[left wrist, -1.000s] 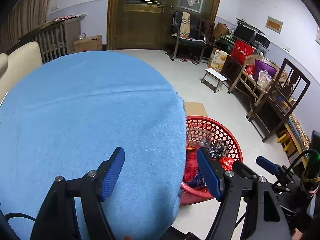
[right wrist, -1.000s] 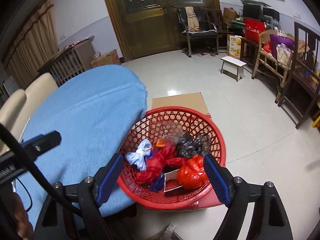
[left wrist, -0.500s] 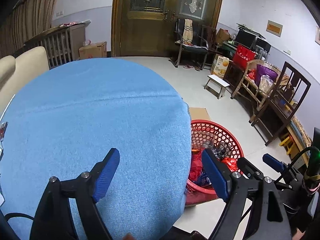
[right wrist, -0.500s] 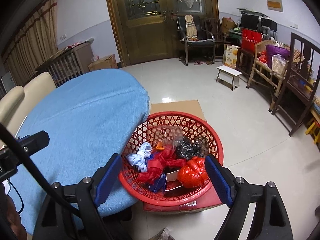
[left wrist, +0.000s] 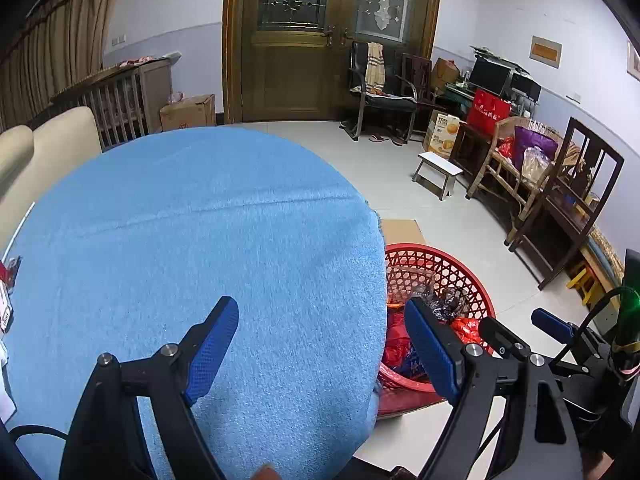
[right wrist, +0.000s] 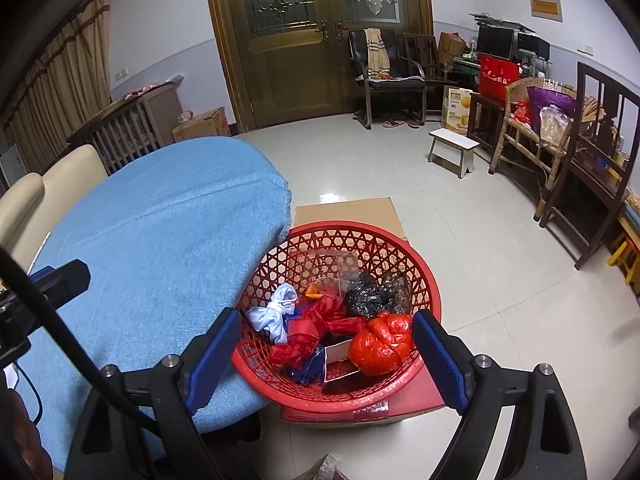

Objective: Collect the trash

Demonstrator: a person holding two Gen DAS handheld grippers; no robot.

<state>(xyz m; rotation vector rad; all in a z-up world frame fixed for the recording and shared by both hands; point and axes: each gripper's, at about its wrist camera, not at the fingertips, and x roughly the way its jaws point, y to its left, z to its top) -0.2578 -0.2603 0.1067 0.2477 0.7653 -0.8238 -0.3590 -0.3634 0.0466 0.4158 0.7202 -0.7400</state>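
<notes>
Risking a missed scrap: round table under blue woven cloth showing perhaps red-white litter at its blurred left edge. Sitting beside it, red plastic lattice basket holding knotted bags. Hovering wide open, gripping nothing: left gripper, right gripper.

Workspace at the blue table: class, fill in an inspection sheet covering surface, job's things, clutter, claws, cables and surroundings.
Surface: blue tablecloth, bare in the middle.
Job's things: red basket beside the table, on a cardboard box, holding a red bag, black bag and white rag.
Clutter: small items at the table's left edge, unclear.
Claws: left claw and right claw open, empty.
Cables: black cable.
Surroundings: wooden door, stool, chairs.
</notes>
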